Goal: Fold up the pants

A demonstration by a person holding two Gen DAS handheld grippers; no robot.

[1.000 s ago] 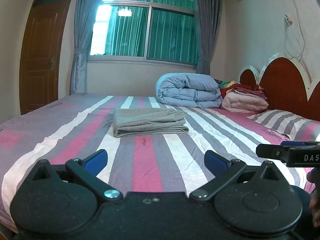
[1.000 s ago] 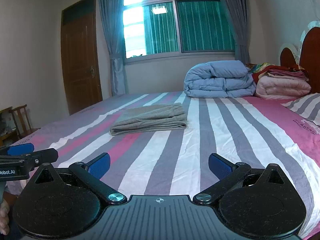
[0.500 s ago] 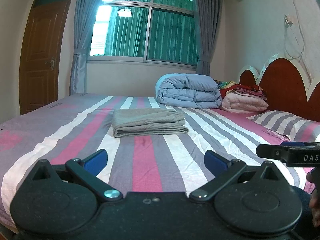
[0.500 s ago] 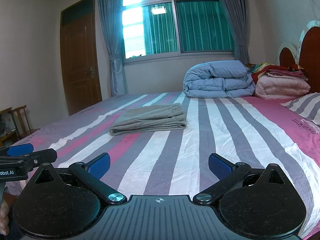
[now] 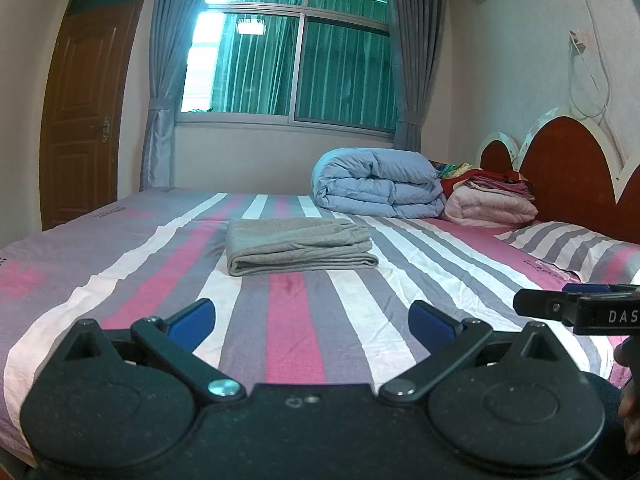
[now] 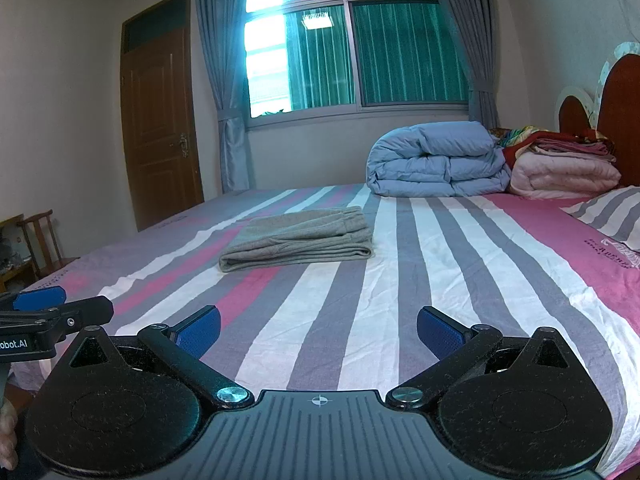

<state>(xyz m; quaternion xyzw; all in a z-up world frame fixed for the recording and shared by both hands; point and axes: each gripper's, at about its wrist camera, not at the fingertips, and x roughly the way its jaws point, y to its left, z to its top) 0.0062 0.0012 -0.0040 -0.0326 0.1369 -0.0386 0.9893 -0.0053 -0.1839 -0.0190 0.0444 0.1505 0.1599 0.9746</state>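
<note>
Left claw (image 5: 312, 322), right claw (image 6: 319, 330) spread wide, empty; pants (image 5: 298, 245) folded.

Blue duvet (image 5: 378, 182) beside pink blanket (image 5: 490, 208) on striped bed (image 5: 296, 320)

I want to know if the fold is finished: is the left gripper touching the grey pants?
Apart. In the left wrist view, the left gripper has open, empty jaws, and striped bedsheet shows between them and the folded grey pants.

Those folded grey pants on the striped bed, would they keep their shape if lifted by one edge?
Probably not. The folded grey fabric pants look soft, with rounded layered folds, so lifted by one edge they would likely droop and unfold. Pushed, they would probably bunch on the wrinkled striped bedsheet.
</note>
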